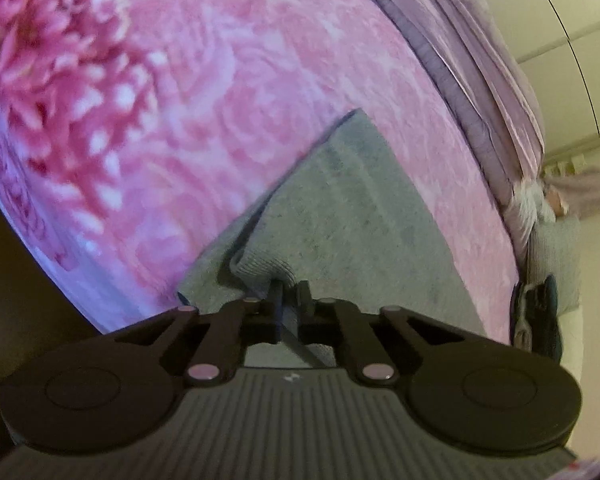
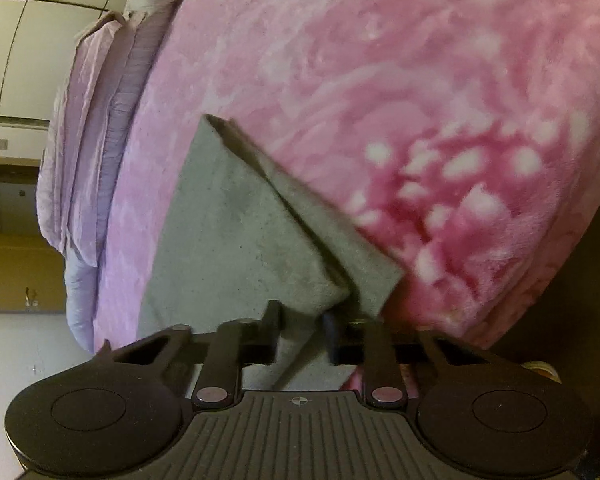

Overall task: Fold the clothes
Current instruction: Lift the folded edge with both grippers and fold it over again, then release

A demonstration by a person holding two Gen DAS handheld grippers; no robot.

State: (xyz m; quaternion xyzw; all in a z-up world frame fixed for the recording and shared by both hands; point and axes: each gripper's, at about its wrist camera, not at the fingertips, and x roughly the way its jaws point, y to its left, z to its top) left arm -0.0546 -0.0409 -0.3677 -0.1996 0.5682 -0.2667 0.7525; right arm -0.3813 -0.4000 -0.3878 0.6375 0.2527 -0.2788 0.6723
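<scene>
A grey garment [image 1: 348,216] lies spread on a pink flowered blanket [image 1: 228,80]. In the left wrist view my left gripper [image 1: 290,290] is shut on the garment's near edge, where the cloth bunches into a fold just left of the fingers. In the right wrist view the same grey garment [image 2: 236,232] runs away from the camera, its right side doubled over in a long flap. My right gripper [image 2: 302,316] is shut on the near corner of that flap, with cloth hanging down between the fingers.
The pink blanket [image 2: 380,60] covers a bed. Folded lilac bedding [image 1: 480,80] lies along its far side, seen also as lilac bedding [image 2: 88,140] at left in the right wrist view. Pale cupboard doors [image 1: 572,40] stand beyond. A dark bag [image 1: 540,316] sits by the bed's edge.
</scene>
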